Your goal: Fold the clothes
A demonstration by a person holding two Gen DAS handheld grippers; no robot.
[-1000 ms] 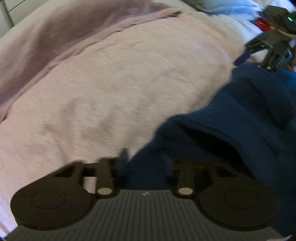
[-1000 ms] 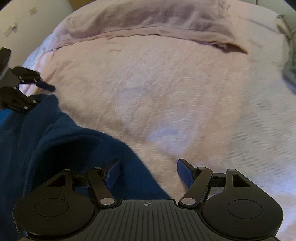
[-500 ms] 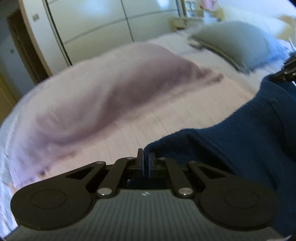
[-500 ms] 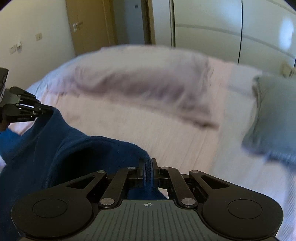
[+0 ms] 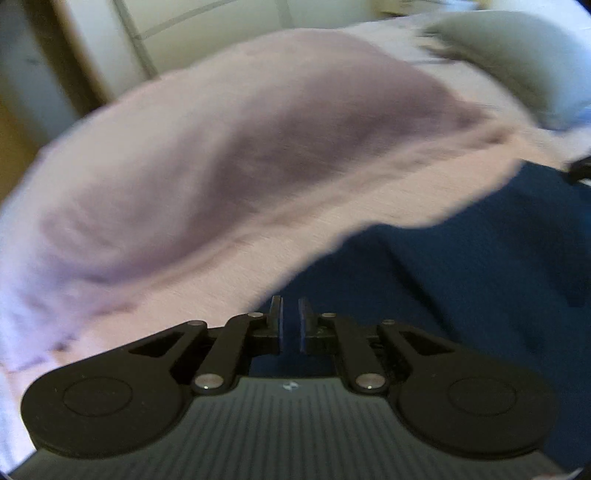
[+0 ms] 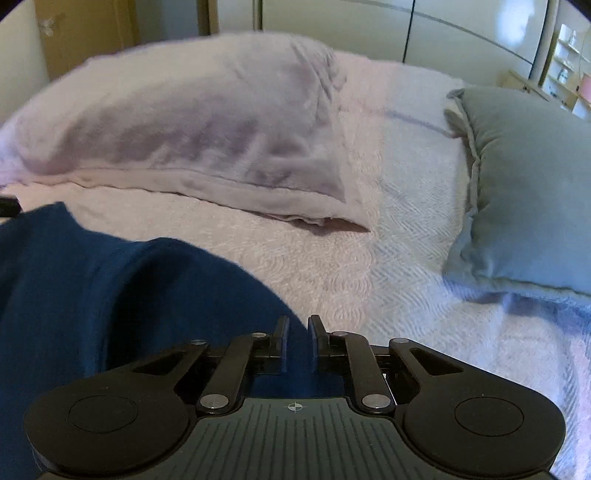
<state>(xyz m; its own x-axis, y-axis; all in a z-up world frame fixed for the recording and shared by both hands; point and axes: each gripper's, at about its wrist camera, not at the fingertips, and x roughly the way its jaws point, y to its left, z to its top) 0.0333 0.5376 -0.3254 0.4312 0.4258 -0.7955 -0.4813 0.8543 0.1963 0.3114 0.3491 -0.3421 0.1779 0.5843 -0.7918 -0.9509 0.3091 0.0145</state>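
A dark blue knitted sweater (image 5: 461,277) hangs lifted over the pink bedspread (image 5: 332,206), stretched between both grippers. My left gripper (image 5: 290,306) pinches its edge; the jaws stand almost together, opening slightly, with blue cloth filling the narrow gap. In the right wrist view the sweater (image 6: 92,295) falls away to the left. My right gripper (image 6: 297,325) grips another part of its edge, jaws easing open a little with thick blue knit between the pads. The right gripper's tip (image 5: 580,170) shows at the left view's right edge.
A lilac pillow (image 6: 192,122) lies across the head of the bed, with a grey-blue cushion (image 6: 528,192) to its right. The bedspread (image 6: 314,266) spreads out ahead of the grippers. White wardrobe doors (image 6: 369,29) and a wooden door (image 6: 85,33) stand behind.
The right jaws, wide open a second ago, closed on the sweater's edge. Both grippers rose and tilted up with the sweater, so the pillows and wardrobe came into view.
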